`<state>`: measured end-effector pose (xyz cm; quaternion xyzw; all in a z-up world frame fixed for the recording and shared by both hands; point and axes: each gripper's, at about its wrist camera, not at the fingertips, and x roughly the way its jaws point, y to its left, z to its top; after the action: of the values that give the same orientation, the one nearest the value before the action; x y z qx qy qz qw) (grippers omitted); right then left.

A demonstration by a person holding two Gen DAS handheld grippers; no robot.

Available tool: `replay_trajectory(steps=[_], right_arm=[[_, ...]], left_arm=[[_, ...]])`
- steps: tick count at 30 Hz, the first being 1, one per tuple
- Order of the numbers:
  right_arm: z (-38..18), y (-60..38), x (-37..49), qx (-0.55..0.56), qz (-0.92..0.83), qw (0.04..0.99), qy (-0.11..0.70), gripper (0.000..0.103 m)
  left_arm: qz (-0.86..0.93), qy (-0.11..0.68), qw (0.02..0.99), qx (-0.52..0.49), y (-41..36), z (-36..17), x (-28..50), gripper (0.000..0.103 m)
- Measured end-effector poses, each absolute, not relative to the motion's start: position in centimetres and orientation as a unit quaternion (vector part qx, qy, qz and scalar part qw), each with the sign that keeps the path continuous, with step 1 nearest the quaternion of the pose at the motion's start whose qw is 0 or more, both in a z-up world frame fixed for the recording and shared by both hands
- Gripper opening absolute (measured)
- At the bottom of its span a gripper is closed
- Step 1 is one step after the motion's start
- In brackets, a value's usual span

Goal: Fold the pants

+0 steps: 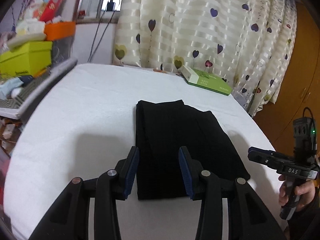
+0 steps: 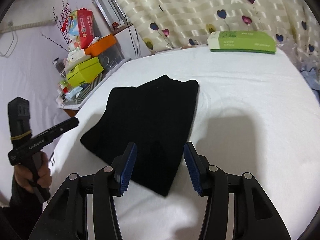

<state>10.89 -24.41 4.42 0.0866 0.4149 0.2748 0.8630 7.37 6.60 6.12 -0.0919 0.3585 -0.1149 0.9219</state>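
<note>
White sheet [image 1: 84, 108] covers bed, heart-print curtain [image 1: 200, 30] behind. Black pants [image 1: 180, 144] lie folded, frame centre. Left gripper [image 1: 159, 172] spread wide, empty, hovering at near hem; right gripper [image 2: 160, 168] likewise wide, empty. Both apart from cloth, likely fold done.

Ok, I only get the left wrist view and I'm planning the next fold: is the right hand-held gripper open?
Observer: Yes. The right hand-held gripper is open and empty, its fingers framing the near corner of the black pants.
Operator: Does my left one touch the cloth?
Observer: No. In the right wrist view, the left hand-held gripper hangs apart from the pants, near the table's edge.
Operator: What's behind my camera?
Observer: A hand wrapped around the handle.
</note>
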Motion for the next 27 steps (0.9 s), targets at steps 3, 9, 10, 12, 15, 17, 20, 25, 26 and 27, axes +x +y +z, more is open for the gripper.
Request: replay_trajectory(steps=[3, 9, 10, 12, 15, 17, 20, 25, 26, 27], right_arm=[[3.9, -24.1, 12.4, 0.097, 0.282, 0.856, 0.422, 0.051], [2.0, -23.9, 15.5, 0.122, 0.282, 0.842, 0.444, 0.051], [1.8, -23.9, 15.8, 0.125, 0.28, 0.841, 0.446, 0.051], [1.2, -24.0, 16.4, 0.131, 0.278, 0.837, 0.453, 0.051], [1.0, -23.9, 16.7, 0.133, 0.283, 0.836, 0.45, 0.051], [1.1, -23.6, 16.9, 0.127, 0.282, 0.838, 0.45, 0.051], [1.2, -22.9, 17.2, 0.118, 0.28, 0.842, 0.446, 0.055], [1.0, -22.3, 18.1, 0.123, 0.277, 0.844, 0.444, 0.056], [1.1, -22.3, 18.0, 0.126, 0.272, 0.841, 0.451, 0.056], [1.2, -22.3, 17.8, 0.124, 0.27, 0.84, 0.453, 0.056]], left_arm=[[-0.12, 0.372, 0.916, -0.087, 6.6, 5.1, 9.4, 0.045], [-0.129, 0.413, 0.895, -0.103, 6.9, 2.8, 12.3, 0.045], [-0.133, 0.418, 0.893, -0.104, 6.8, 2.5, 12.6, 0.045], [-0.14, 0.423, 0.889, -0.106, 6.5, 2.1, 13.1, 0.046], [-0.143, 0.422, 0.889, -0.109, 6.4, 1.9, 13.7, 0.052], [-0.145, 0.423, 0.885, -0.127, 6.5, 1.6, 14.0, 0.055], [-0.152, 0.422, 0.881, -0.152, 6.9, 1.1, 14.6, 0.06], [-0.147, 0.429, 0.877, -0.16, 6.7, 1.2, 15.7, 0.059], [-0.145, 0.431, 0.876, -0.161, 6.7, 1.2, 15.5, 0.058], [-0.144, 0.431, 0.876, -0.163, 6.7, 1.2, 15.2, 0.057]])
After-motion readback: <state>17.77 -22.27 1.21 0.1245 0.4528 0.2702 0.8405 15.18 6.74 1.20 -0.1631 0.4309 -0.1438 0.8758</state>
